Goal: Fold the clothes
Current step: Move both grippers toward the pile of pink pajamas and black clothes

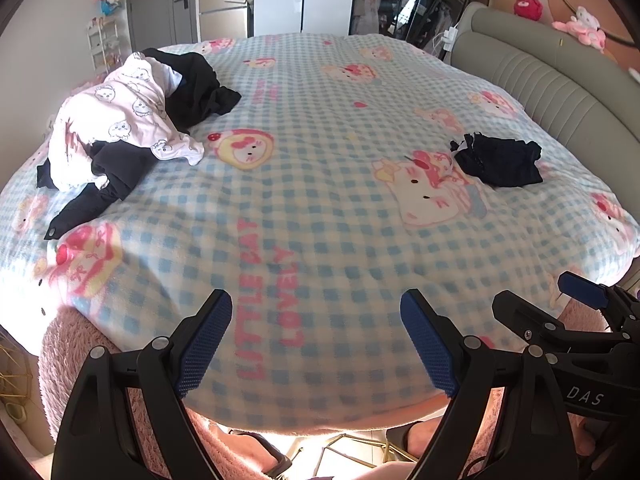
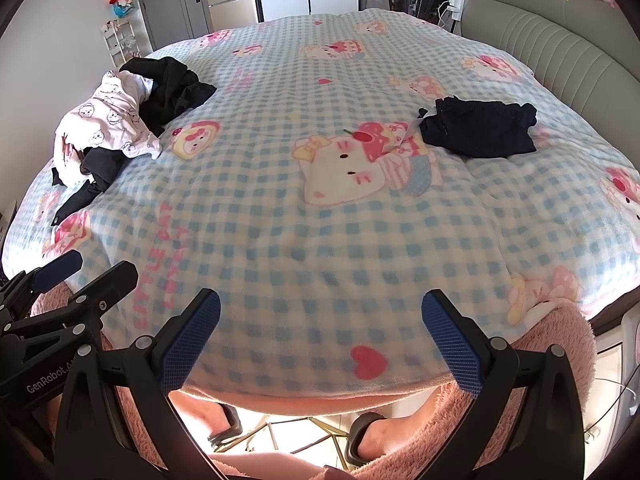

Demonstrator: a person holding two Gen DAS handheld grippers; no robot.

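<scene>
Left gripper wide apart, holding nothing, right gripper likewise, above checked blanket

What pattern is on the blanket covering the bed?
Blue and white checks with pink cartoon cats on the blanket; clearest in the right wrist view.

blue-checked cartoon-cat blanket: soft, fuzzy fleece
small folded black garment: matt cloth
grey ribbed headboard: smooth padded upholstery
blue gripper pads: rough dimpled texture
</scene>
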